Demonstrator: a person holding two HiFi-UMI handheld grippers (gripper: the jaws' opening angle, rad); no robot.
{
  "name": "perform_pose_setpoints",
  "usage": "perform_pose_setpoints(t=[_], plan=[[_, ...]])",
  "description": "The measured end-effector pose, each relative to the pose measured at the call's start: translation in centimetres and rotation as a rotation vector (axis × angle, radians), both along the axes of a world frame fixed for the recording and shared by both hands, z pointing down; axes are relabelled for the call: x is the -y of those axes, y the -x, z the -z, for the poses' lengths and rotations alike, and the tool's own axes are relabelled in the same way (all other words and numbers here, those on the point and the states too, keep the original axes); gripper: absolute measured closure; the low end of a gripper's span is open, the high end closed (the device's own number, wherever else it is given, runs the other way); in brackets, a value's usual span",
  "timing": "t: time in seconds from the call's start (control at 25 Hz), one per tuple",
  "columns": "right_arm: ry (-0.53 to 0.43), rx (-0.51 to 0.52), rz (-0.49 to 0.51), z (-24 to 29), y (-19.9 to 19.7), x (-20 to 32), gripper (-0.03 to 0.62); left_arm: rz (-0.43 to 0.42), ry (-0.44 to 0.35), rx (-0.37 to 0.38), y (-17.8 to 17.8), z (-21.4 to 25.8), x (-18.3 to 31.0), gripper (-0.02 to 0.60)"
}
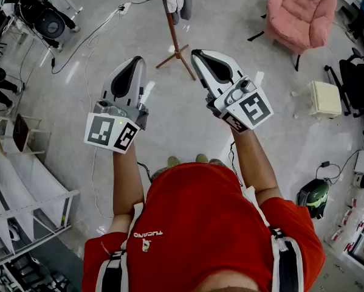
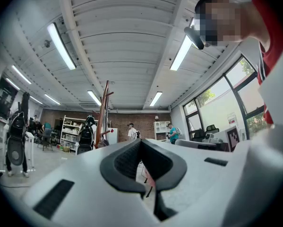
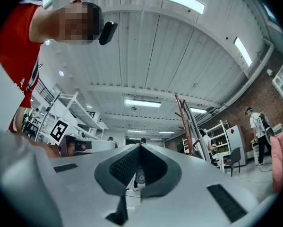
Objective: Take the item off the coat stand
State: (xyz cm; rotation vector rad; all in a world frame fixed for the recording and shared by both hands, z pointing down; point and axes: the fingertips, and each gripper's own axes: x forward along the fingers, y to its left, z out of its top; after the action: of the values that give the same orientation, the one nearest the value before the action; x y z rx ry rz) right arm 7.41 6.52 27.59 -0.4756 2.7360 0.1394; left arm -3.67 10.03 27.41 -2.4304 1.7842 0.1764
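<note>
Standing on the pale floor are coat stand and pink armchair.

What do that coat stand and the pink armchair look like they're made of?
The coat stand looks like wood: reddish-brown, stained-looking pole and splayed legs. The pink armchair seems upholstered in plush fabric: matte, puffy, rumpled cushions.

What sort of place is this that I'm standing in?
Probably an open workshop or lab hall: cables trailing over a pale floor, strip lights on a ribbed ceiling, and storage shelves against a brick wall.
</note>
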Motion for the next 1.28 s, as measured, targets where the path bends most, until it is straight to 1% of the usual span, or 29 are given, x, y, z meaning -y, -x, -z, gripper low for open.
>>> perform_pose_setpoints(t=[0.24, 0.4, 0.6, 0.76, 0.96, 1.08, 1.2, 1.28], plan=[[0.002, 0.005, 0.032, -0.2, -1.8, 1.3, 0.569, 0.021, 0.001, 0.008, -1.9, -0.2, 1.5, 0.572], [0.000, -0.012, 0.050, -0.4, -2.3, 2.6, 0.569, 0.045, -0.002, 0.012, -2.3, -0.1, 2.1, 0.572], [0.003, -0.026, 0.052, -0.6, -1.5, 3.6, 0.568, 0.054, -0.010, 0.001, -1.0, -0.3, 2.3, 0.572], [0.002, -0.030, 0.053, 0.1, -0.6, 6.0, 0.566, 0.052, -0.020, -0.002, -0.2, 0.2, 4.8, 0.572], [-0.009, -0.047, 0.037, 0.4, 1.9, 9.5, 0.561, 0.035, -0.035, -0.011, 2.2, 0.4, 8.5, 0.572], [-0.005, -0.070, 0.023, 0.1, 4.1, 12.1, 0.505, 0.019, -0.041, -0.013, 4.2, 0.2, 11.1, 0.572], [0.001, -0.087, 0.006, 0.1, 6.8, 15.1, 0.468, -0.001, -0.043, -0.015, 6.8, 0.2, 14.4, 0.572], [0.006, -0.078, 0.009, 0.6, 8.8, 17.0, 0.453, -0.018, -0.045, -0.013, 8.6, 0.4, 16.7, 0.572]])
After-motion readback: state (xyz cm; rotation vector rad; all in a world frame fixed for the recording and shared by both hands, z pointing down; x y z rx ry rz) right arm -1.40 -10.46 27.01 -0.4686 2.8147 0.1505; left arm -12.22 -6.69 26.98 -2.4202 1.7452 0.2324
